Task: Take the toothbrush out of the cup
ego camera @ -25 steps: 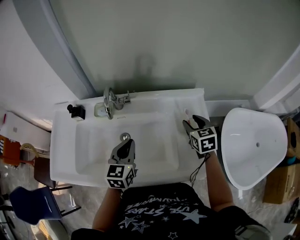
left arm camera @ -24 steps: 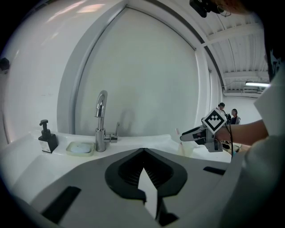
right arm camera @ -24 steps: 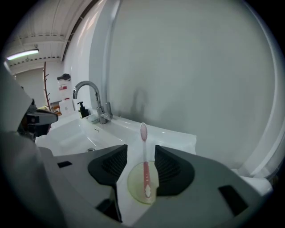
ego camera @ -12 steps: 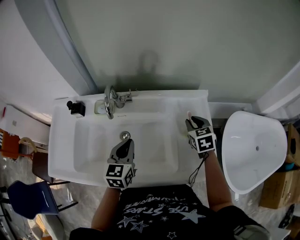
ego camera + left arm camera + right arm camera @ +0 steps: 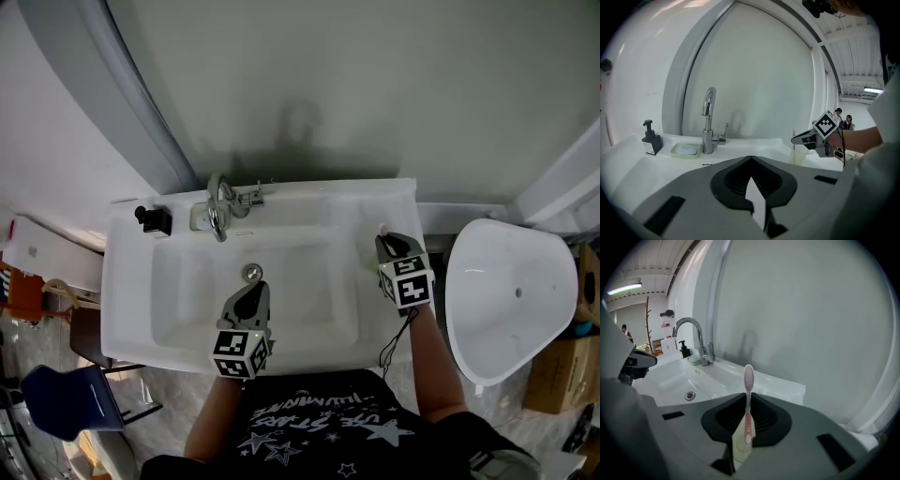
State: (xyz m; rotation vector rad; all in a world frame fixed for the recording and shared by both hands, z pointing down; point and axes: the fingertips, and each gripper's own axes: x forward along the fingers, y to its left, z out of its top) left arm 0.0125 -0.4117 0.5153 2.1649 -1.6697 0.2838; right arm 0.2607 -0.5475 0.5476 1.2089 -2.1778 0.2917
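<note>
At frame right, the right gripper [image 5: 388,246] is closing its jaws on the toothbrush [image 5: 748,377] in the cup [image 5: 797,154]. The left gripper [image 5: 251,292] is hovering over the sink [image 5: 187,300], jaws together.

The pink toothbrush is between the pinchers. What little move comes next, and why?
Probably lift it straight up. The right gripper is closing its jaws with the toothbrush between them, standing upright, its bottom end down in the cup.

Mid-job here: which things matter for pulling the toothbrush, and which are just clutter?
In play: toothbrush, cup, right gripper, jaws closing on the toothbrush.
Lying about: faucet, soap dispenser, soap dish, left gripper, empty, over the sink.
</note>
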